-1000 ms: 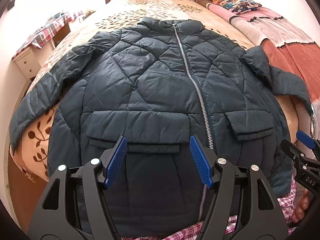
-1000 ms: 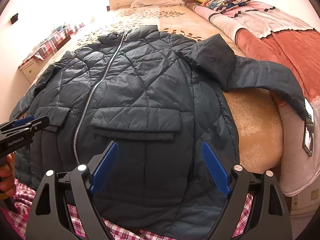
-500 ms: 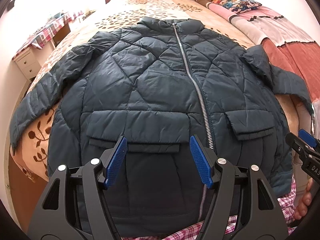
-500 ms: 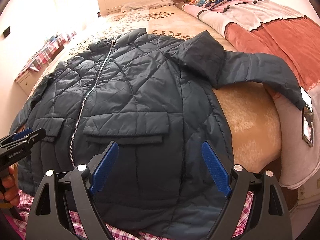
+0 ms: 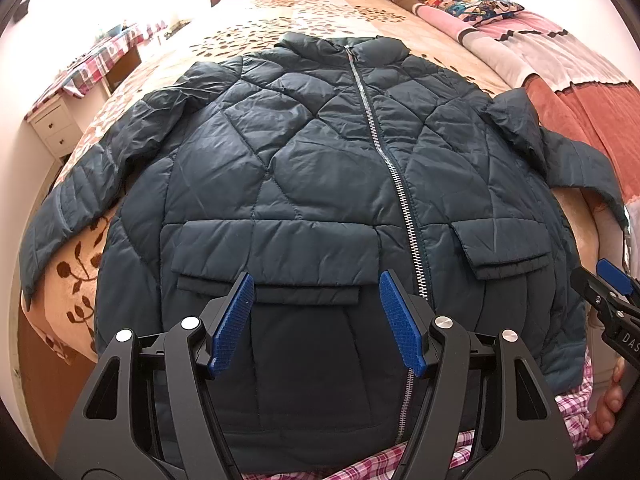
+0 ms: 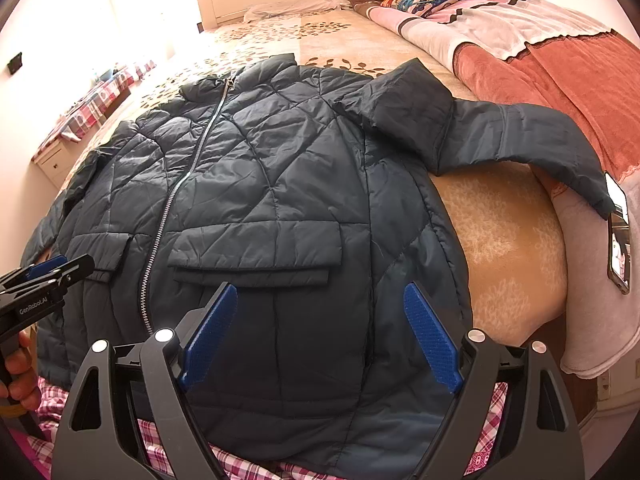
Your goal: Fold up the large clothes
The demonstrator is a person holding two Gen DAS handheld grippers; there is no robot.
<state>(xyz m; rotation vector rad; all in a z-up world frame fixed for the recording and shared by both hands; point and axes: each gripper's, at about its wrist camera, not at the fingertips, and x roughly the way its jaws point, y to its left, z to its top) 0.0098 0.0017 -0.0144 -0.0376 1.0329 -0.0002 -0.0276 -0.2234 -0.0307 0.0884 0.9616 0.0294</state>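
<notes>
Left wrist view: jacket (image 5: 304, 184) spread face up and zipped on the bed (image 5: 280, 20), collar toward the headboard, hem at the near edge over a plaid cloth (image 5: 472, 444); left gripper (image 5: 316, 320) released, jaws apart above the lower front by the left pocket flap (image 5: 272, 256), touching nothing; right gripper visible at the frame's right edge, beside the hem corner; framing almost unchanged over the last second, with only a slight retreat from the garment, hence no grasp begun on this side. Right wrist view: right gripper (image 6: 320, 332) likewise released, jaws wide and empty over the lower front panel; right sleeve (image 6: 500, 140) bent outward across bare bedding, cuff ending just beside a phone (image 6: 618, 240) near the bed edge; viewpoint shifted rightward and somewhat higher than a second ago, with sleeve and side seam now fuller in frame; left gripper (image 6: 48, 276) seen at the left margin. Judged state of task: no fold yet made; drift of the right tool suggestive of a first move on the right sleeve or side; phone a possible snag if the cuff is dragged.
</notes>
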